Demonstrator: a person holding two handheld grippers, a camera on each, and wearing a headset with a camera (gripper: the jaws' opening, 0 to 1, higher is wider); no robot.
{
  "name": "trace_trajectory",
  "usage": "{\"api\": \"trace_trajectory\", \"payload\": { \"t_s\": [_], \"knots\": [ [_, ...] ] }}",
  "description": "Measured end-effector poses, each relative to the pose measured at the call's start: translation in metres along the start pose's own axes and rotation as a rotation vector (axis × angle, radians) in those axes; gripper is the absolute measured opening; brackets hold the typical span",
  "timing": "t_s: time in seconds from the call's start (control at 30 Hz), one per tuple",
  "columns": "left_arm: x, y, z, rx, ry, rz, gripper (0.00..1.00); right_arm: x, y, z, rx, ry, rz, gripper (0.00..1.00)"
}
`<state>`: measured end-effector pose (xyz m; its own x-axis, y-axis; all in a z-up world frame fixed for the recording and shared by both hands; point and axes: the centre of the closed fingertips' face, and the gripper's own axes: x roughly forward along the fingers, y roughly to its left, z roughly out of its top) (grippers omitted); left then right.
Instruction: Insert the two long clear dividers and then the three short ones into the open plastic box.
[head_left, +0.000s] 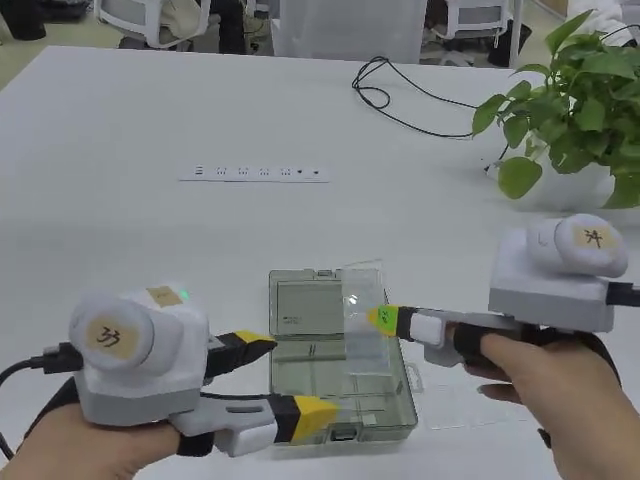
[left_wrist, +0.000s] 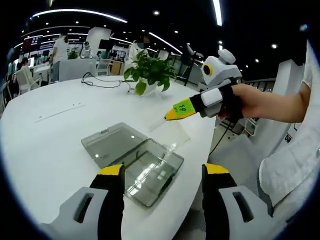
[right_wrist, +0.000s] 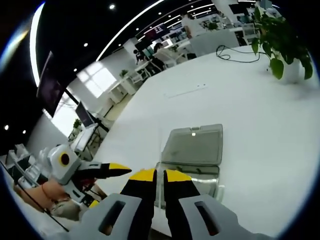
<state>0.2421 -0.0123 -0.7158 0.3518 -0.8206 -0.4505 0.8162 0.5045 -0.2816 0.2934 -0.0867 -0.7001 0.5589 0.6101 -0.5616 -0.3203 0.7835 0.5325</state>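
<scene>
- The open plastic box (head_left: 408, 398) sat at the near edge of the white desk (head_left: 120, 250), its lid (head_left: 308, 305) laid flat on the far side.
- The right gripper (head_left: 385, 319) had its jaws pinched almost together on a clear divider (head_left: 362, 298), held tilted over the right half of the box.
- The left gripper (head_left: 300, 378) was at the box's near left corner, jaws wide and holding nothing.
- A potted plant (head_left: 570, 110) stood at the far right.

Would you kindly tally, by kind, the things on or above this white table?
Grippers: 2, the left gripper and the right gripper
Plastic box: 1
Clear divider: 1, in the right gripper's fingers
Power strip: 1
Potted plant: 1
Black cable: 1
Total: 7
</scene>
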Motion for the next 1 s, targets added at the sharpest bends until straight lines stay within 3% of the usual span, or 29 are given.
{"api": "trace_trajectory", "payload": {
  "t_s": [0.33,0.6,1.0],
  "knots": [
    [-0.003,0.001,-0.015,0.083,0.022,-0.037,0.77,0.004,-0.027,-0.015,0.078,0.159,-0.093,0.07],
    [-0.002,-0.002,-0.026,0.129,0.044,-0.064,0.90,0.011,-0.034,-0.031,0.110,0.261,-0.146,0.07],
    [-0.001,-0.002,-0.029,0.131,0.043,-0.092,0.91,0.021,-0.046,-0.050,0.151,0.361,-0.216,0.07]
  ]
}}
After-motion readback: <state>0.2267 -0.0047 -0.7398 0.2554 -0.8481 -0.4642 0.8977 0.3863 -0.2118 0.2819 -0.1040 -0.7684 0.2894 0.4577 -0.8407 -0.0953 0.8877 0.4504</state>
